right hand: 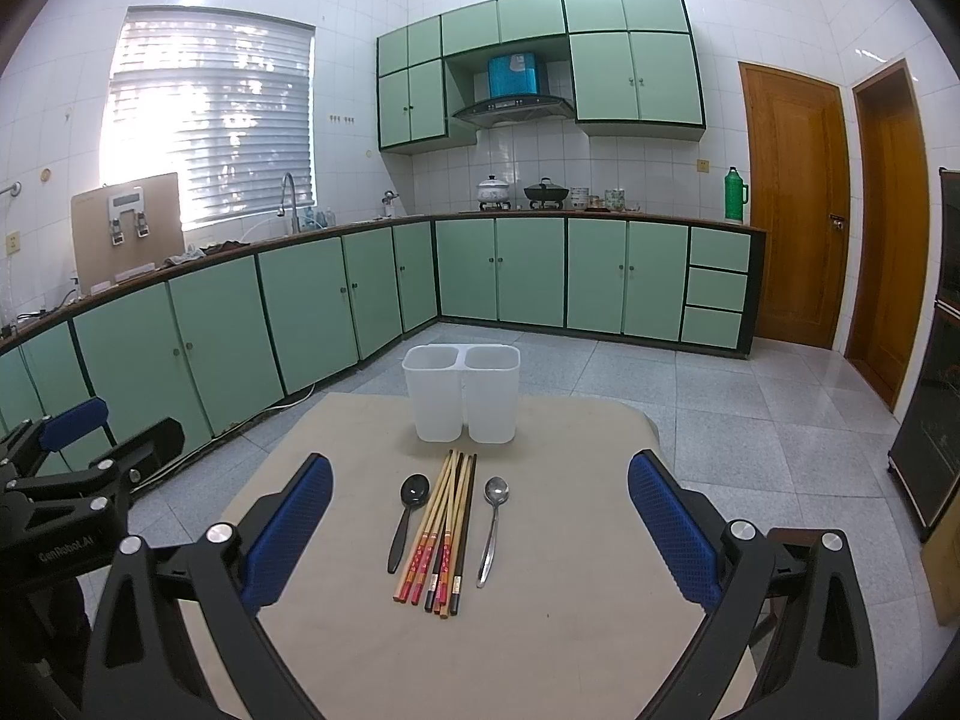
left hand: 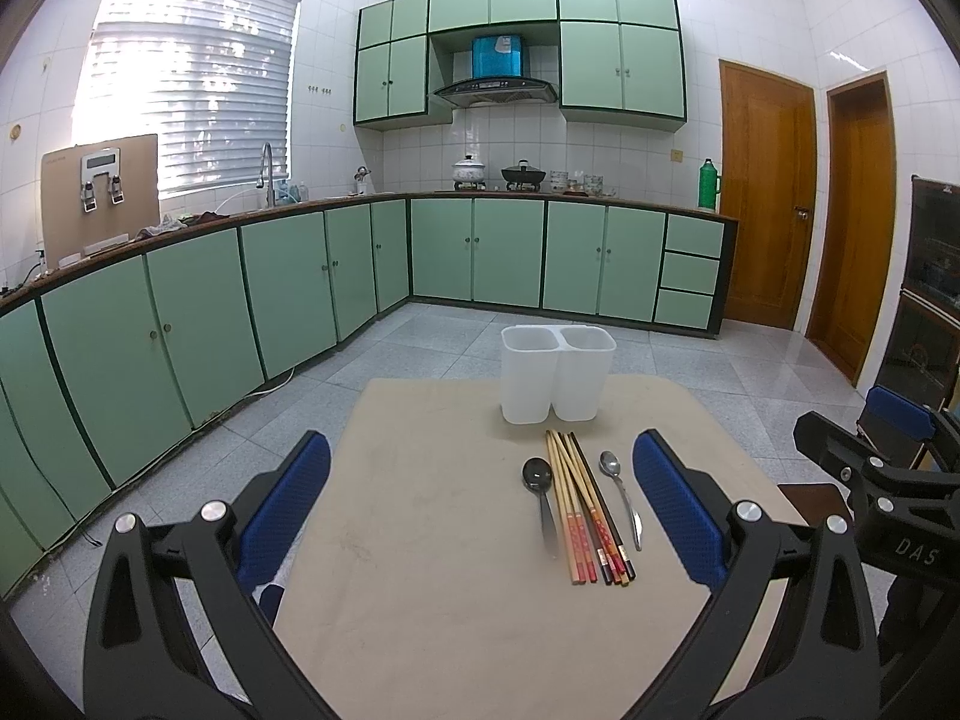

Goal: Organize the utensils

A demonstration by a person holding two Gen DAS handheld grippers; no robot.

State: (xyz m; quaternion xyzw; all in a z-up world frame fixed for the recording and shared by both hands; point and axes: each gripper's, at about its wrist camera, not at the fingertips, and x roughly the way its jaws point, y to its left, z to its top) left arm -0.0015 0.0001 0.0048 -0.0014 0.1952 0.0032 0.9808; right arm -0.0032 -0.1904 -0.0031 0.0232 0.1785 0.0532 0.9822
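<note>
A: Where are the utensils?
B: On the tabletop (right hand: 570,630), just before the two-compartment holder (right hand: 462,393); chopsticks (right hand: 441,531) between two spoons.
A: Fingers?
B: Both grippers' spread, empty. Pinch one utensil's handle, lift it clear.

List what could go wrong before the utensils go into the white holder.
1. The chopsticks lie in a tight, partly crossed bundle; pinching one may drag or scatter the others.
2. The black spoon and metal spoon lie flat on the table close beside the bundle, so the fingers may slip or bump the chopsticks.
3. The holder looks light and empty and stands near the table's far edge; a push while inserting might tip it or shove it off.
</note>
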